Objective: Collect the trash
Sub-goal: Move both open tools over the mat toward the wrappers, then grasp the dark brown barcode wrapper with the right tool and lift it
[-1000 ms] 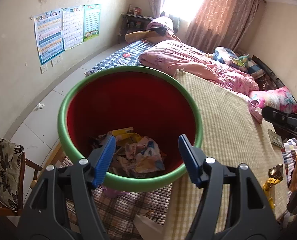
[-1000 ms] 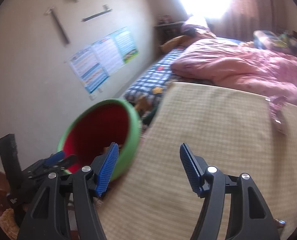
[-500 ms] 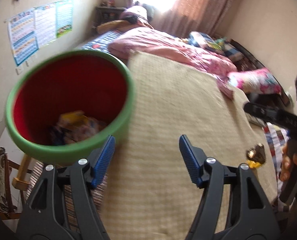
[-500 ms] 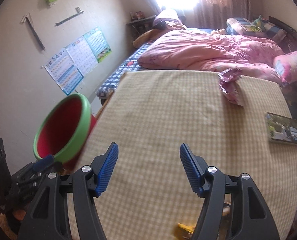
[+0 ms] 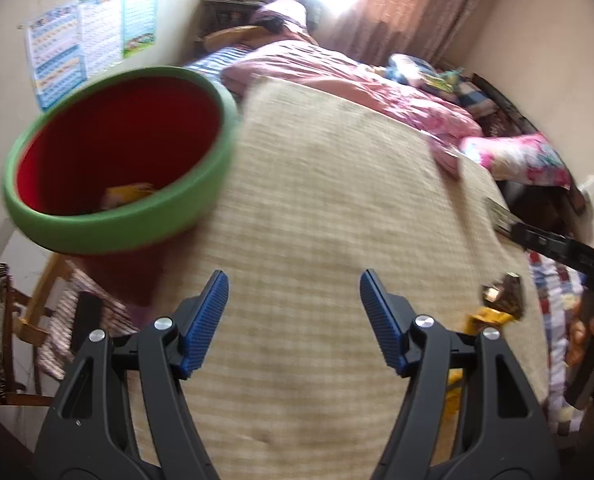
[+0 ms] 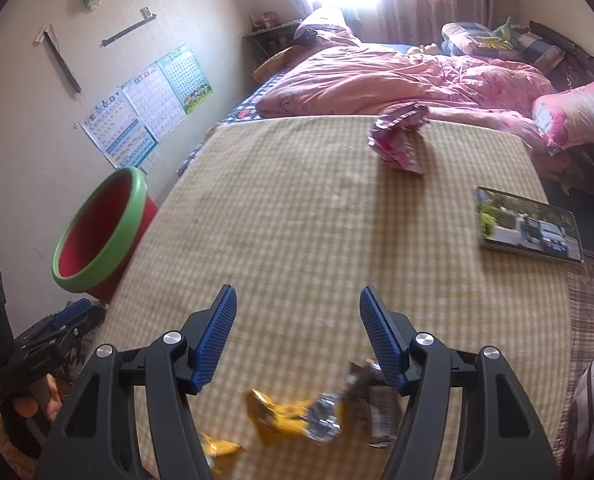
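Mat: checked beige mat spreads ahead of both grippers and lies bare between each pair of blue pads.
Left gripper: left gripper has its jaws parted with nothing between them, only mat below.
Right gripper: right gripper is also spread, holding nothing; its pads hang above the mat.
Trash near right gripper: yellow wrapper and crumpled silver foil lie just below and between the right gripper's pads; a dark brown wrapper sits partly behind its right finger.
Trash far ahead: pink wrapper lies at the mat's far edge, well ahead and to the right.
Bin: red bin with green rim stands off the mat's left edge, ahead-left of the left gripper, with some trash visible inside.
Other things: tablet lies right of the right gripper, clear of the wrappers; pink quilt is bunched beyond the mat.
Obstruction: nothing lies between the right gripper and the nearest wrappers.
Change: a second ago the left gripper hung right over the bin's mouth; now the bin sits off to its left. The yellow and foil wrappers have come into the right wrist view, where only bare mat showed before.
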